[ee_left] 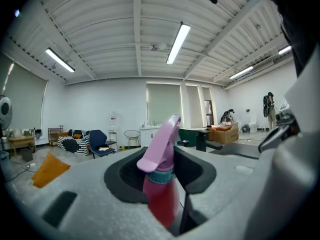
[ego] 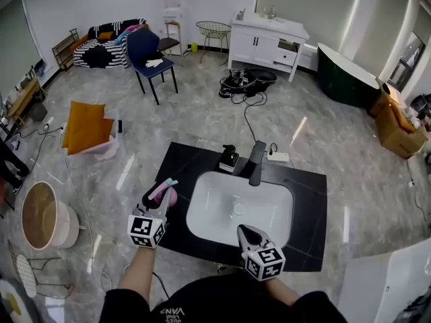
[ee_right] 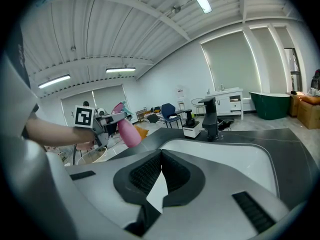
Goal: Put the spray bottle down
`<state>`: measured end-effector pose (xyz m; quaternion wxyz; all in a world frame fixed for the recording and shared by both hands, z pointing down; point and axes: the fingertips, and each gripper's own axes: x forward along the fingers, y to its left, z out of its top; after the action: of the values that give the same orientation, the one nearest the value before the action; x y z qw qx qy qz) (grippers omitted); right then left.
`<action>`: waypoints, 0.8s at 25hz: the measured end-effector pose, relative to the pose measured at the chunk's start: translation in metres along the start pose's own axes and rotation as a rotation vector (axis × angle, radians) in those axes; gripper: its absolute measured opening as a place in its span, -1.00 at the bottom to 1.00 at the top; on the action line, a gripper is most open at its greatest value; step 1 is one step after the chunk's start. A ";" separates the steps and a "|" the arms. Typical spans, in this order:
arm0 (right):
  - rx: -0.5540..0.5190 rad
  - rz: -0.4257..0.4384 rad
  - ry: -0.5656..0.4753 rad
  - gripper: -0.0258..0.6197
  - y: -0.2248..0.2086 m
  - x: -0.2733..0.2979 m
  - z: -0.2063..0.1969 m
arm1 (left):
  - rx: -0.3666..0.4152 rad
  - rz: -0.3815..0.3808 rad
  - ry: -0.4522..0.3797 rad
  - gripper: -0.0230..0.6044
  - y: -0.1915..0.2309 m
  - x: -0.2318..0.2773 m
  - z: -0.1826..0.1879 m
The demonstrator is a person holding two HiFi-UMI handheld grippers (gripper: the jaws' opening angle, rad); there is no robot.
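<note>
A pink spray bottle (ego: 168,195) with a lilac trigger head and teal collar sits between the jaws of my left gripper (ego: 156,197), which is shut on its body. In the left gripper view the bottle (ee_left: 161,194) stands upright with its nozzle pointing away. It hangs at the left edge of the black countertop (ego: 310,207), left of the white basin (ego: 215,210). My right gripper (ego: 246,231) is at the basin's near rim, and its jaws (ee_right: 161,156) meet at the tips with nothing between them. The right gripper view shows the held bottle (ee_right: 127,131) off to its left.
A black faucet (ego: 256,161) and a black soap dispenser (ego: 229,157) stand behind the basin, with a white power strip (ego: 277,157) beside them. On the floor to the left are a round basket (ego: 42,214) and an orange cushion (ego: 86,126). A blue chair (ego: 149,59) stands farther back.
</note>
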<state>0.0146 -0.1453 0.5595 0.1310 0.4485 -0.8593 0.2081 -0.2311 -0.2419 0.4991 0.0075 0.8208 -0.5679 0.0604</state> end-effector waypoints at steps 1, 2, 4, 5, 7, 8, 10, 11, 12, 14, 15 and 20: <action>0.005 -0.006 0.003 -0.92 -0.005 0.002 0.000 | 0.001 -0.006 0.001 -0.47 0.001 0.011 -0.001; 0.010 -0.013 0.006 -0.92 -0.010 0.004 0.000 | 0.001 -0.011 0.002 -0.47 0.002 0.022 -0.001; 0.019 -0.027 0.011 -0.92 -0.018 0.007 0.001 | 0.008 -0.022 0.003 -0.47 0.004 0.042 -0.002; 0.023 -0.033 0.014 -0.92 -0.022 0.008 0.001 | 0.017 -0.028 0.006 -0.47 0.006 0.052 -0.002; 0.029 -0.044 0.019 -0.92 -0.028 0.010 0.003 | 0.027 -0.039 0.014 -0.47 0.007 0.070 -0.004; 0.032 -0.049 0.021 -0.92 -0.031 0.011 0.003 | 0.025 -0.045 0.019 -0.47 0.008 0.079 -0.005; 0.042 -0.059 0.027 -0.92 -0.037 0.012 0.001 | 0.015 -0.057 0.029 -0.47 0.008 0.095 -0.009; 0.047 -0.064 0.030 -0.92 -0.040 0.012 0.000 | 0.010 -0.064 0.033 -0.47 0.007 0.102 -0.011; 0.052 -0.070 0.033 -0.92 -0.042 0.012 -0.001 | 0.006 -0.070 0.038 -0.47 0.007 0.110 -0.013; 0.060 -0.080 0.039 -0.92 -0.046 0.012 -0.003 | 0.002 -0.083 0.047 -0.47 0.006 0.124 -0.016; 0.064 -0.085 0.042 -0.92 -0.048 0.012 -0.004 | -0.001 -0.088 0.051 -0.47 0.006 0.131 -0.018; 0.075 -0.108 0.060 -0.92 -0.058 0.010 -0.010 | -0.027 -0.106 0.067 -0.47 0.006 0.159 -0.024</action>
<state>0.0574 -0.1780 0.5863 0.1510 0.4921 -0.8212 0.2462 -0.1833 -0.3903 0.5393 0.0410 0.8472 -0.5237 0.0796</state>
